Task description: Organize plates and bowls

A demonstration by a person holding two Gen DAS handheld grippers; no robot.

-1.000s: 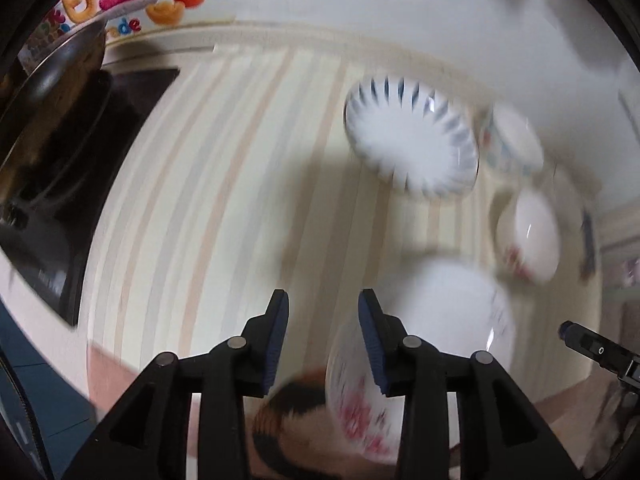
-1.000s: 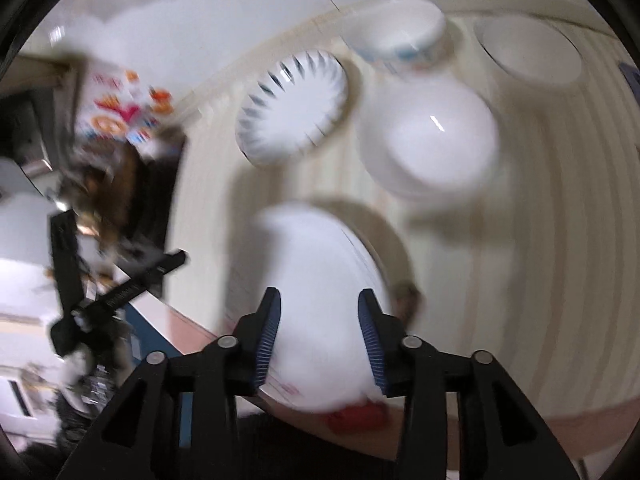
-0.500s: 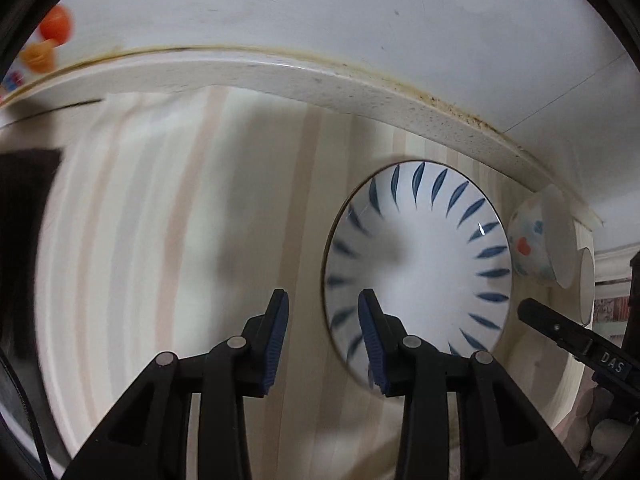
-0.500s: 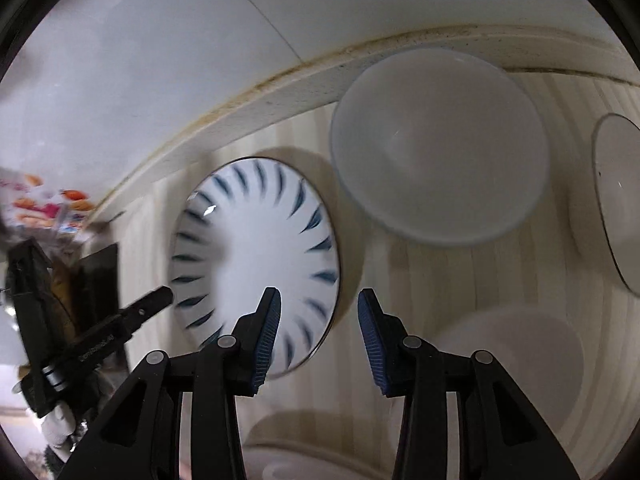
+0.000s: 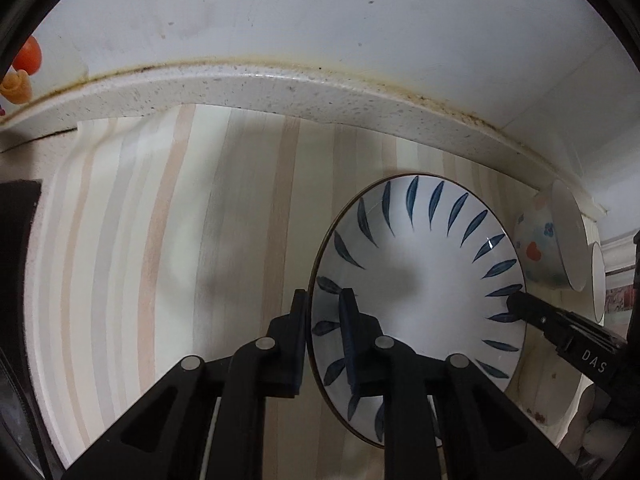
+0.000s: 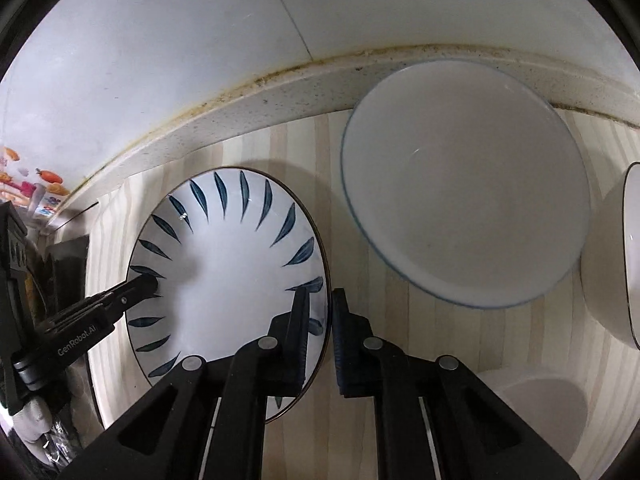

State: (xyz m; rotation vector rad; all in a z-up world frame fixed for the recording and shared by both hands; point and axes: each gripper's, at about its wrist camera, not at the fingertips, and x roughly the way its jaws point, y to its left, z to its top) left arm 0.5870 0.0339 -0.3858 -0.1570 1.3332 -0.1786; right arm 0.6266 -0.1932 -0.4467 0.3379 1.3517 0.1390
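Note:
A white plate with blue leaf strokes (image 5: 420,280) (image 6: 228,276) lies flat on the striped counter near the back ledge. My left gripper (image 5: 323,300) points steeply down at the plate's left rim. Its jaws are closing, with the rim between the pads and pressed by them. My right gripper (image 6: 320,294) does the same at the opposite rim, one finger inside the plate and one outside. Each view also shows the other gripper's tip: the right gripper (image 5: 520,306) and the left gripper (image 6: 144,284).
A large white bowl with a thin blue rim (image 6: 464,184) sits right of the plate, its outside patterned with hearts (image 5: 536,240). Another white dish (image 6: 632,256) and a white bowl (image 6: 536,400) lie further right. A speckled ledge (image 5: 280,92) and wall close the back; a black stove (image 5: 16,240) lies left.
Both grippers swept from the front bowls to the blue-leaf plate by the wall and came down. Since half a second ago their jaws have narrowed onto the plate's opposite rims.

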